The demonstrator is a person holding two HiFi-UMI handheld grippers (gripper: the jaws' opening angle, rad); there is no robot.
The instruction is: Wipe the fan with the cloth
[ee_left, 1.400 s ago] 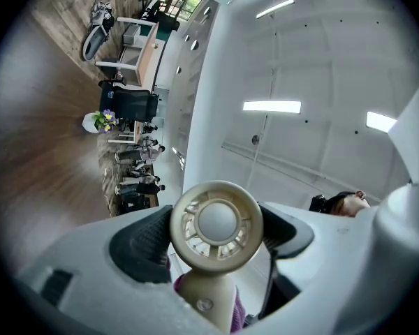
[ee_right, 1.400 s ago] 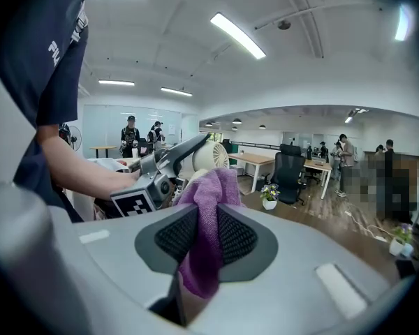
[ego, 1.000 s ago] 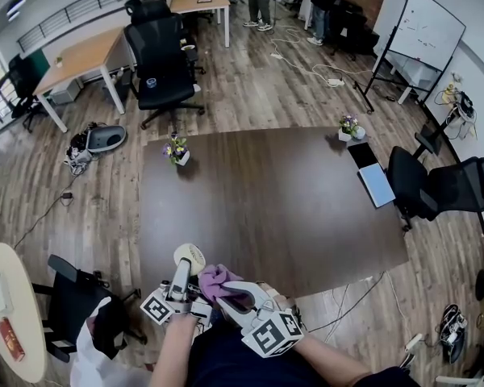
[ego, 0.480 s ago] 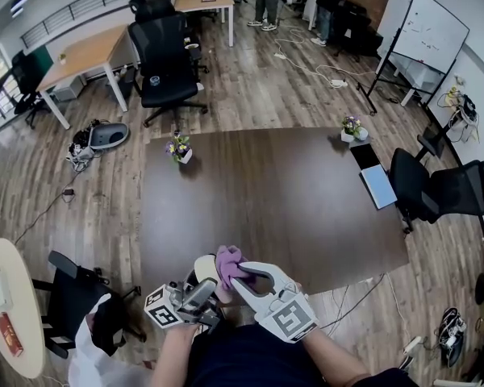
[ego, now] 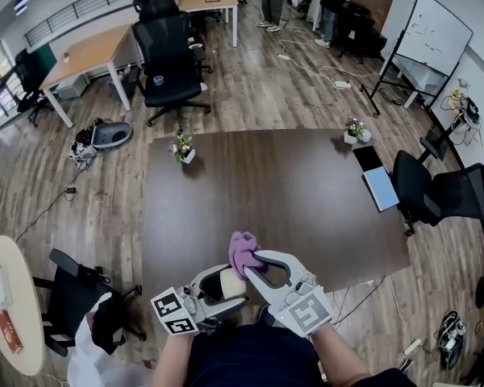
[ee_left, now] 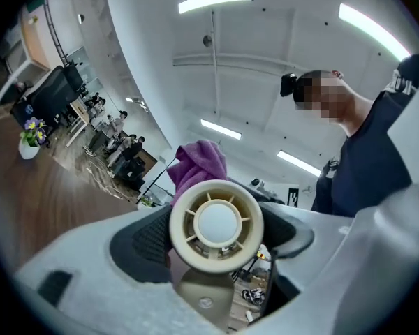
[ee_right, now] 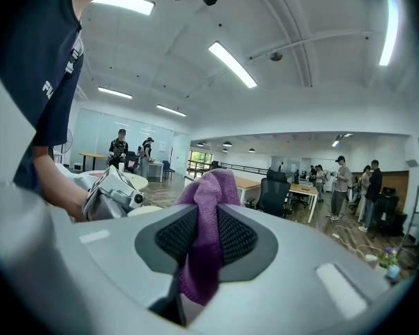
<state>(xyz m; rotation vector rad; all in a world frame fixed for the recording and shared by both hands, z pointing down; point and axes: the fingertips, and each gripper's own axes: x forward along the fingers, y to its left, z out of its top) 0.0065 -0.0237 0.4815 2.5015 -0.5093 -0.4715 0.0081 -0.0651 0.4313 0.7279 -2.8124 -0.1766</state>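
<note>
Clamping the fan (ee_left: 216, 225), the left gripper (ego: 227, 286) holds it just beside the cloth (ego: 244, 251) pinched in the right gripper (ee_right: 207, 236).

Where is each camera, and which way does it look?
Head view: on the person's head, looking steeply down at the table; both forearms, left gripper, right gripper show.
Left gripper view: on that gripper, tilted up past the clamped fan to the ceiling; the person's torso shows.
Right gripper view: on that gripper, looking across the room; the left arm shows.
All share the purple cloth.
</note>
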